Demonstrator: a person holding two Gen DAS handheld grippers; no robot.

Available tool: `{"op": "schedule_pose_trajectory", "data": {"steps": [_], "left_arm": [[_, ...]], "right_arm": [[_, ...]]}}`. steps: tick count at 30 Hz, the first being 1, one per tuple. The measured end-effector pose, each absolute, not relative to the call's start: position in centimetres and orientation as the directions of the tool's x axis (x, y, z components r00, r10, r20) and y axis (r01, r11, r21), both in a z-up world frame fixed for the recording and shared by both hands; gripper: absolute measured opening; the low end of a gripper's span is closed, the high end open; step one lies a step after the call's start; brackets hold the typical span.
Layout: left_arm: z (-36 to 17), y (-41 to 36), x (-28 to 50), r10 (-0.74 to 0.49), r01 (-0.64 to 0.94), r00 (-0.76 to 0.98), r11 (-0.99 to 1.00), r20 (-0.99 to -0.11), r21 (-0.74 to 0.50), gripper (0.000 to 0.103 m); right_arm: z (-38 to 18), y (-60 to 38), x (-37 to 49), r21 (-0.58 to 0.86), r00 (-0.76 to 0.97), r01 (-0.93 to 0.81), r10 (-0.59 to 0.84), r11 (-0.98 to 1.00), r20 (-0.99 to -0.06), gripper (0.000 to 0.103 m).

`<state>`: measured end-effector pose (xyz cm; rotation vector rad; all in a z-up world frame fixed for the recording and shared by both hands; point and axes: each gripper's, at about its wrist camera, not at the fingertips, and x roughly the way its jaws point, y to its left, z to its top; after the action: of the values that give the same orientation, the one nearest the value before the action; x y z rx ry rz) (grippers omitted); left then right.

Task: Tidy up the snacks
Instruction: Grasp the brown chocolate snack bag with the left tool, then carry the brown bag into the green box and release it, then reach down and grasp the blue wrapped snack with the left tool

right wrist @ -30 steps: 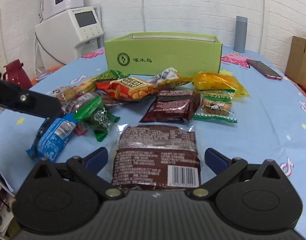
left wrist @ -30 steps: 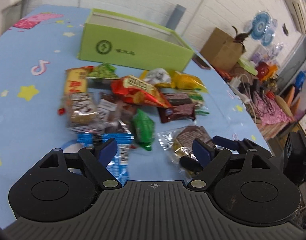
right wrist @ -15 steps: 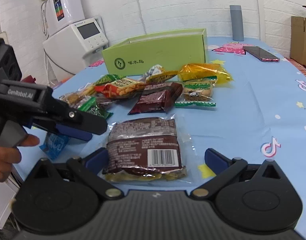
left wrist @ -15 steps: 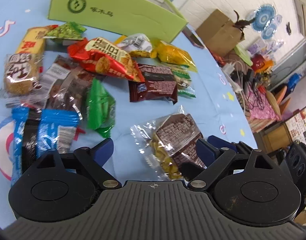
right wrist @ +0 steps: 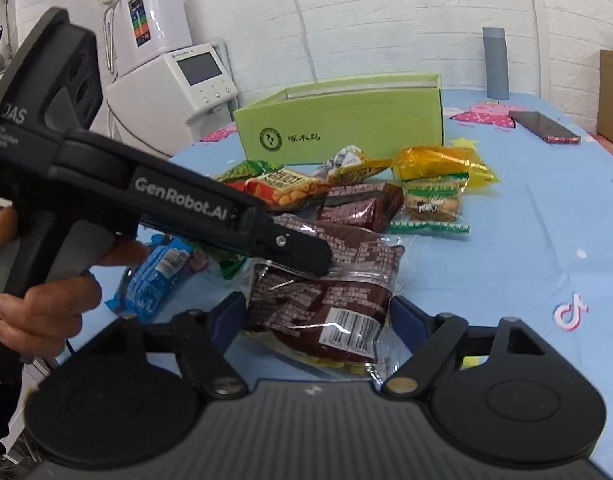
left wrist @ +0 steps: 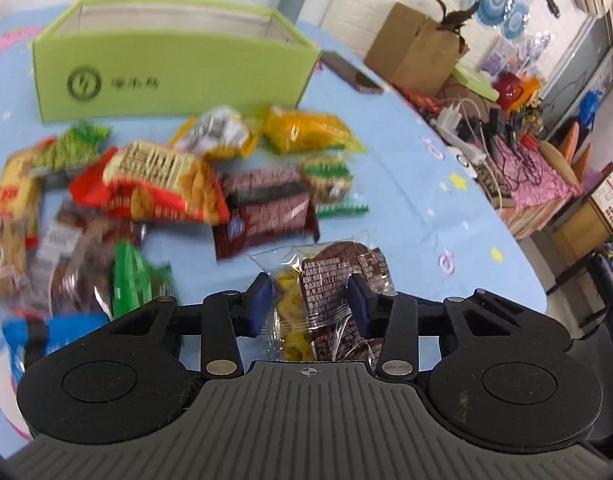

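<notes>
Left gripper (left wrist: pixel 311 307), jaws just closed, pinches the brown-labelled clear snack packet (right wrist: pixel 326 300), lying nearest of the pile before the green box (right wrist: pixel 342 120); right gripper (right wrist: pixel 314 318), jaws narrowing, pads against its sides.

1. Left gripper (left wrist: pixel 311 307): angled down, jaws just closed in, blue pads pinching the brown snack packet (left wrist: pixel 338 280) from both sides.
2. Right gripper (right wrist: pixel 313 316): tilted down, jaws just narrowed, pads pressed against the same packet's two edges.
3. Left hand (right wrist: pixel 38 304): wrapped round the left gripper's handle, forefinger on the trigger, seen at the right wrist view's left edge.
</notes>
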<state>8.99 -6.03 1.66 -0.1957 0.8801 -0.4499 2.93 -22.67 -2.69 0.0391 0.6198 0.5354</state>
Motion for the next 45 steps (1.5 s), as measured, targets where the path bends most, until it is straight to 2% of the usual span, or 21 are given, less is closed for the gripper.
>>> {"op": "schedule_pose_trajectory", "data": {"steps": [6,12,15,19,21,22,23,24,25,26,28,36,41,45], "left_arm": [[5.7,-5.6,12.9,-0.449,0.312,0.623,0.893,-0.641,-0.323,0.023],[10.8,-3.4,21.9,-0.455,0.297,0.698,0.887,-0.553,-0.355,0.024],[11.6,-2.3,27.0,-0.443,0.275,0.713,0.89,-0.544,-0.364,0.025],[9.6,-1.9,33.2,-0.432,0.24,0.683,0.894,-0.588,-0.379,0.026],[7.9,-1.8,35.8,-0.439,0.227,0.652,0.891,-0.618,-0.393,0.029],[7.1,-1.8,36.9,-0.447,0.225,0.639,0.887,-0.626,-0.404,0.034],[6.7,-1.7,37.6,-0.448,0.223,0.636,0.886,-0.628,-0.407,0.037],[6.5,-1.6,38.1,-0.441,0.221,0.637,0.89,-0.632,-0.399,0.042],[6.5,-1.5,38.2,-0.432,0.218,0.643,0.895,-0.632,-0.39,0.052],[6.7,-1.2,38.0,-0.425,0.216,0.656,0.898,-0.624,-0.384,0.061],[7.2,-0.8,37.2,-0.422,0.228,0.678,0.899,-0.602,-0.373,0.066],[10.9,1.0,29.9,-0.395,0.253,0.731,0.914,-0.556,-0.317,0.073],[11.7,2.6,22.6,-0.362,0.264,0.764,0.931,-0.534,-0.253,0.076],[9.8,4.0,16.4,-0.267,0.215,0.798,0.964,-0.54,-0.16,0.075]], "right_arm": [[0.2,-22.1,7.0,0.157,0.726,-0.464,0.476,0.872,-0.496,0.083],[5.7,-20.3,16.0,0.06,0.762,-0.512,0.486,0.857,-0.429,0.083],[7.2,-18.8,21.4,0.013,0.76,-0.529,0.48,0.849,-0.438,0.083],[6.1,-17.8,27.7,0.01,0.723,-0.544,0.475,0.839,-0.502,0.084],[4.9,-17.9,30.0,0.027,0.705,-0.539,0.468,0.842,-0.532,0.084],[4.3,-18.1,30.9,0.037,0.703,-0.532,0.466,0.846,-0.537,0.094],[4.0,-18.3,31.3,0.048,0.707,-0.53,0.472,0.847,-0.526,0.093],[3.8,-18.5,31.6,0.061,0.709,-0.529,0.48,0.847,-0.517,0.093],[3.8,-18.7,31.6,0.074,0.712,-0.525,0.485,0.848,-0.508,0.093],[3.9,-19.0,31.4,0.079,0.72,-0.522,0.488,0.849,-0.494,0.093],[4.3,-19.3,30.7,0.075,0.735,-0.516,0.486,0.853,-0.472,0.093],[6.1,-19.9,25.2,0.175,0.691,-0.555,0.568,0.813,-0.448,0.093],[5.5,-19.1,18.4,0.118,0.684,-0.585,0.566,0.802,-0.46,0.093],[3.2,-17.8,13.3,0.07,0.682,-0.587,0.54,0.806,-0.494,0.093]]}}
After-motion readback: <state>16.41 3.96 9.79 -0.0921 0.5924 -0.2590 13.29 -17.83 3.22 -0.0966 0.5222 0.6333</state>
